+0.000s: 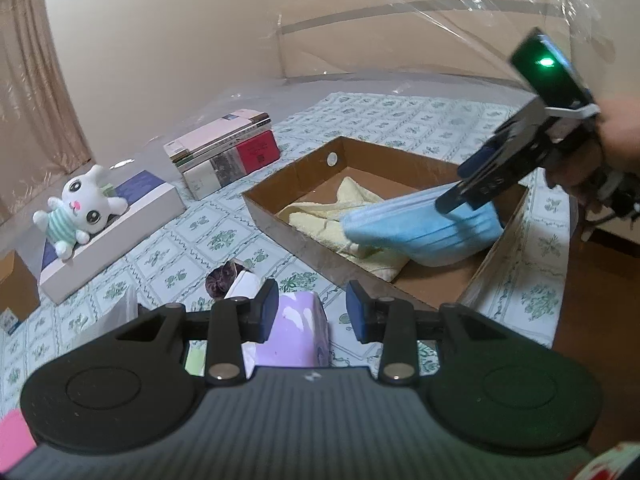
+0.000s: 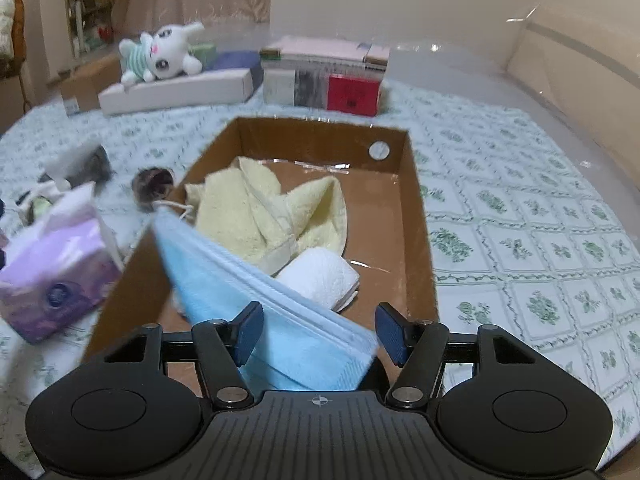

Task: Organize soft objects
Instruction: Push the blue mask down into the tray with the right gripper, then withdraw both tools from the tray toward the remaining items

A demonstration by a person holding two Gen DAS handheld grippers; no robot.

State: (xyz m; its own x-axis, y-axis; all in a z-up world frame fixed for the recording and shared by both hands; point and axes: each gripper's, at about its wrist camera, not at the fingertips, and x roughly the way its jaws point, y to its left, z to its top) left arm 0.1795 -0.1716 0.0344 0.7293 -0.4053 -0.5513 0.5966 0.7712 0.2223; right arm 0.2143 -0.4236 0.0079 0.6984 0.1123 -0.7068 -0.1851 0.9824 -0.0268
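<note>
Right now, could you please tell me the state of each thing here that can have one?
Right gripper: open, mask between pads.
Blue mask: over box, released.
Left gripper: open, empty.
Cardboard box: open-topped.
Yellow towel: crumpled in box.
White towel: rolled in box.
Plush toy: lying down.

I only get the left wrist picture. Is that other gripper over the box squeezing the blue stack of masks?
Observer: No. From the right wrist camera, the right gripper stands open. The face masks sit between its fingers, and one pad is clear of them.
Visitor: Is anything in the box besides the yellow towel?
Observer: Yes, a white folded towel lies beside the yellow towel. The masks mostly hide it from your view.
Visitor: Is there any room left in there?
Observer: Yes. The floor of the cardboard box is bare along its right side.
</note>
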